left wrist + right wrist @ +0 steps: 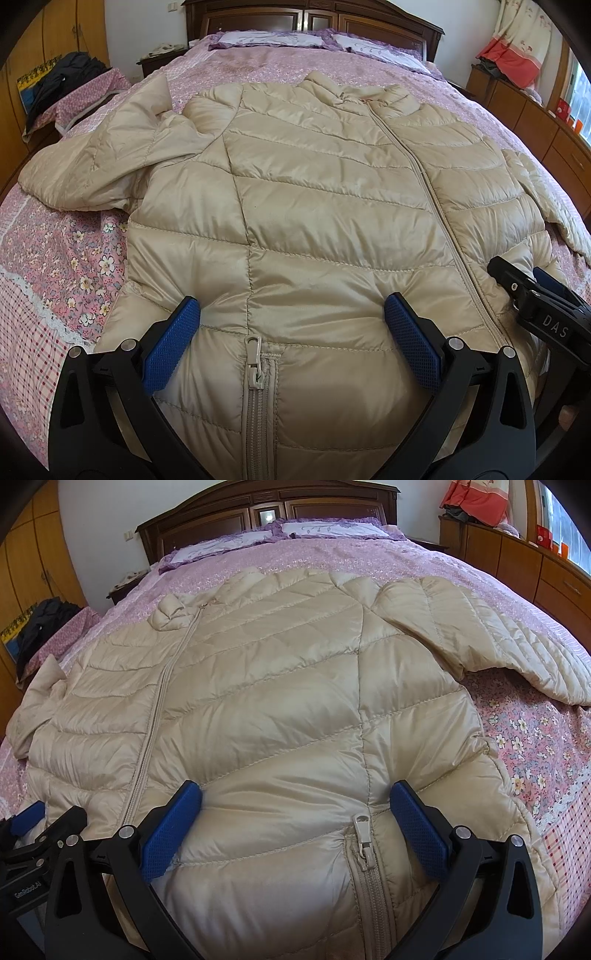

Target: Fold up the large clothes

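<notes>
I am in a home bedroom: ahead lies a wide bed with a pink floral bedspread [74, 266], two white and purple frilled pillows [325, 528] against a dark carved wooden headboard [332, 18], orange wooden wardrobe doors [40, 565], and a low wooden drawer chest [535, 129] by the window

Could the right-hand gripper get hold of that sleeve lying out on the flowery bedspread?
Probably yes. The right gripper is open over the jacket hem, and the sleeve lies spread to its right on the bedspread with nothing on top of it or between them.
</notes>
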The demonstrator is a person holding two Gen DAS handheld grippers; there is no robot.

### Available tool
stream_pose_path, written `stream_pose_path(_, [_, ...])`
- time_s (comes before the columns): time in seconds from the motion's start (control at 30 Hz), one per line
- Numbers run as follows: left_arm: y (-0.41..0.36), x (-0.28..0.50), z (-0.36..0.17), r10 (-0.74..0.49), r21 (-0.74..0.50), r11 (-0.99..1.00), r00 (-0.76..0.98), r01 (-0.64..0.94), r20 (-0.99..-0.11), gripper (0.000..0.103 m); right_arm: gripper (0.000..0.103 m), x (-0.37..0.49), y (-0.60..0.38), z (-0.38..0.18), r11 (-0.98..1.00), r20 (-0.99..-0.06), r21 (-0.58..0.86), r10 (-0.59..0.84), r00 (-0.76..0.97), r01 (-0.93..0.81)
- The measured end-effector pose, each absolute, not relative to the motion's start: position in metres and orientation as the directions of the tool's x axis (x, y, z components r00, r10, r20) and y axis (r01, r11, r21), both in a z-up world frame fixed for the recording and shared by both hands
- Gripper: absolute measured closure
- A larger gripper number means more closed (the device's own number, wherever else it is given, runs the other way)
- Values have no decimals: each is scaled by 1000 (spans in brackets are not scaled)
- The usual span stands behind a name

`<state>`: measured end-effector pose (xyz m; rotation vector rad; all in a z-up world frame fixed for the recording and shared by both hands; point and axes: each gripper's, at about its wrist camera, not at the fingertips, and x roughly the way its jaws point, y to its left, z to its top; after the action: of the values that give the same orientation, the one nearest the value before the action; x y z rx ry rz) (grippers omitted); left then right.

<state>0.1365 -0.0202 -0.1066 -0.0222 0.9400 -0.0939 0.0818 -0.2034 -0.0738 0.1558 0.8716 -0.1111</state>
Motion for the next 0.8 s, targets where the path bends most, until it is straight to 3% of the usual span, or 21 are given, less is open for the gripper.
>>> stream_pose_path(0.8, [-26,142,-112,-49,-21,998,587,54,-808,3,4,86,-201,-77,985,-786,44,-68,614,166])
